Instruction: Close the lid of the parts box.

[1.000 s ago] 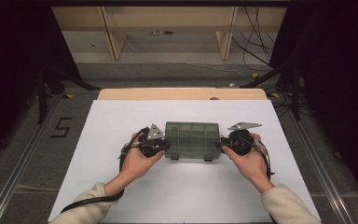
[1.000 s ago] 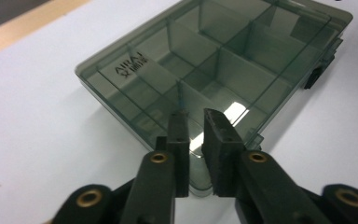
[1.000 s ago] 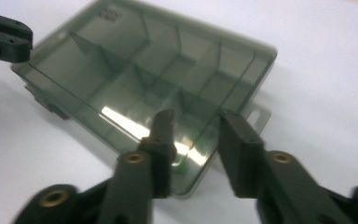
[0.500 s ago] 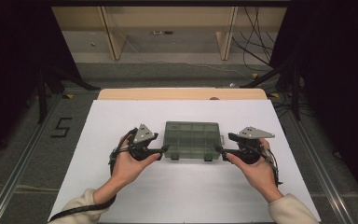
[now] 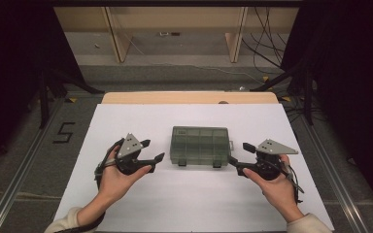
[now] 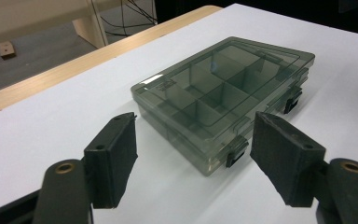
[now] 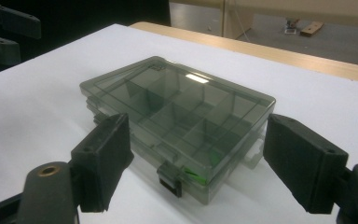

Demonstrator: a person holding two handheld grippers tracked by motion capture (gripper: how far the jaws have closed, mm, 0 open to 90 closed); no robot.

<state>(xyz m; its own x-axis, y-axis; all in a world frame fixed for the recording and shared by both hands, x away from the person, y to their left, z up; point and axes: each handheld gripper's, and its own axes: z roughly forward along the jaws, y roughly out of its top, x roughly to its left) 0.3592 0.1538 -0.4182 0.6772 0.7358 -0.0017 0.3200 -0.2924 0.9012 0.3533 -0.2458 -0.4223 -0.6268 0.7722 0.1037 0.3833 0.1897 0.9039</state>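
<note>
A smoky clear compartment box (image 5: 200, 144) lies flat with its lid closed in the middle of the white table top (image 5: 189, 199). My left gripper (image 5: 153, 150) hangs a short way off its left end, and my right gripper (image 5: 238, 154) off its right end. Neither touches it. Both pairs of jaws have just been opening, and they stand wide with nothing between them. In the left gripper view the box (image 6: 214, 88) sits beyond the gripper (image 6: 196, 123), its two front latches showing. In the right gripper view the box (image 7: 177, 98) lies just past the gripper (image 7: 198, 123).
A wooden strip (image 5: 189, 97) runs along the table's far edge. Beyond it are wooden shelf legs (image 5: 117, 39) and cables (image 5: 267, 43) on the floor. A "5" mark (image 5: 64, 132) is on the floor at the left. Dark stands flank both sides.
Both grippers were shut on the box's two ends a second ago. They have let go, opened wide and drawn outward to either side. The box has stayed in place.
</note>
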